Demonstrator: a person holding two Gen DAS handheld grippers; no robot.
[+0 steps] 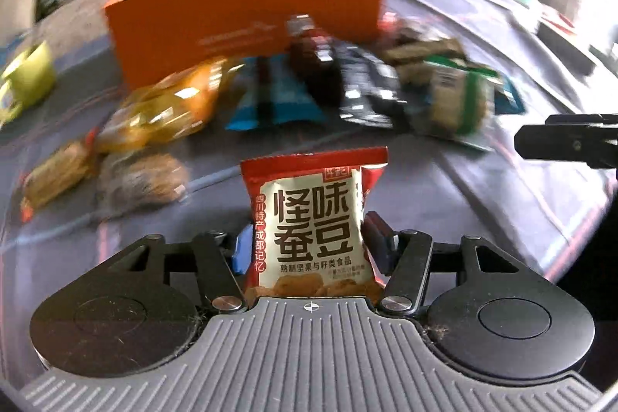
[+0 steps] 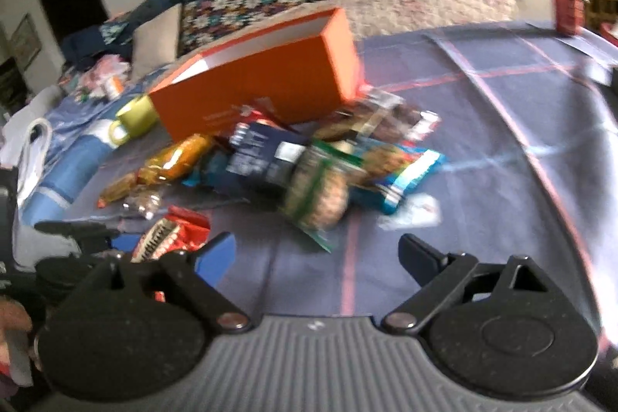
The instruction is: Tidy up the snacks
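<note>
With the left claw (image 1: 305, 246) clamped on the red bean packet (image 1: 314, 222) just above the table (image 1: 483, 203), we're mid-pick; right claw (image 2: 316, 257) hangs wide open, empty. Next, I'd guess: carry it over the snack pile (image 1: 309, 87) into the orange box (image 1: 247, 6) behind.

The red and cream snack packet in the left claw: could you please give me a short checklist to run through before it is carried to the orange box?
1. Left claw closed on the red and cream snack packet: ok, pads press both sides.
2. Packet upright, not slipping: ok.
3. Orange box open on top: ok.
4. Room inside the box: cannot tell, interior hidden.
5. Path over the snack pile: not ok, the pile lies in front of the box.
6. Right claw free: ok, open and empty.
</note>
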